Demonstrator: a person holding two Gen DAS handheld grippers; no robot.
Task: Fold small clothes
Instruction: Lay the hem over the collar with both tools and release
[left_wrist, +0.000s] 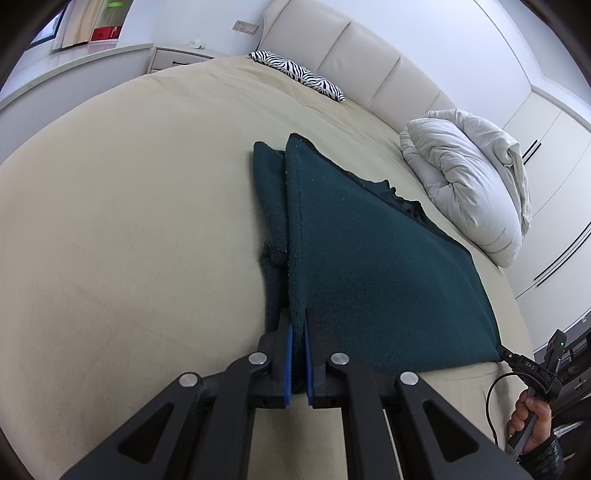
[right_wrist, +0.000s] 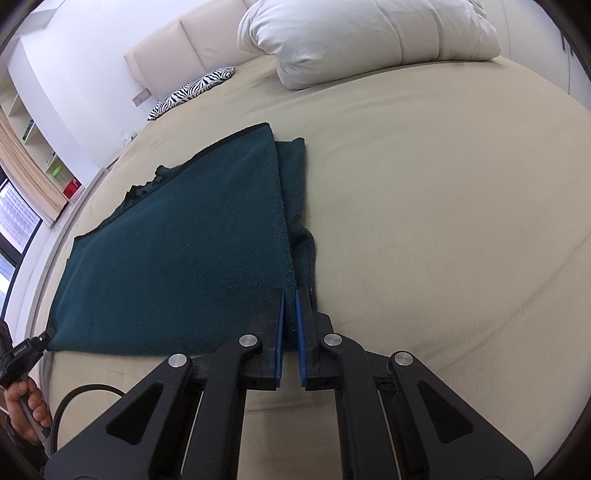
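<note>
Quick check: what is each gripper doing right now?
Left gripper: closed on the near corner of the dark green garment.
Right gripper: closed on the garment's other near corner.

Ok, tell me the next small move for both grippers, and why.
Probably carry both near corners forward together: the left hand-held gripper and right hand-held gripper each pinch a near corner of the dark green garment, lying flat on the bed.

Layers under the green garment (left_wrist: 369, 258) stay hidden beneath its top fold; its corner vanishes between the right gripper (right_wrist: 290, 321) pads, and the hand (right_wrist: 26, 406) is cut by the frame edge
</note>
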